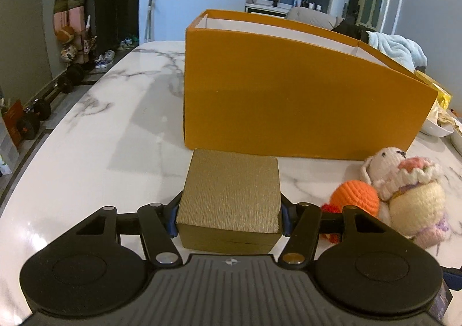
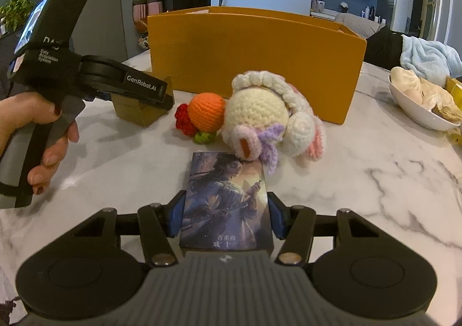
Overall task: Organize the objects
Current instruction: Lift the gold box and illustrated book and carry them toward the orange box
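Observation:
My left gripper [image 1: 229,217] is shut on a small gold textured box [image 1: 231,196] that sits on the marble table [image 1: 115,138], just in front of a large open orange box [image 1: 288,100]. The right wrist view shows a hand holding that gripper, its fingers [image 2: 144,86] across the gold box [image 2: 135,109]. My right gripper [image 2: 225,217] is shut on a flat box with a painted figure [image 2: 225,198], lying on the table. Its far end touches a crocheted doll [image 2: 268,115], which lies beside an orange crocheted ball [image 2: 206,112].
The orange box [image 2: 254,51] stands behind the toys. A white bowl of buns [image 2: 410,112] sits at the right table edge, with a light blue cloth [image 2: 427,57] behind it. Left of the table, dumbbells [image 1: 31,120] and shoes lie on the floor.

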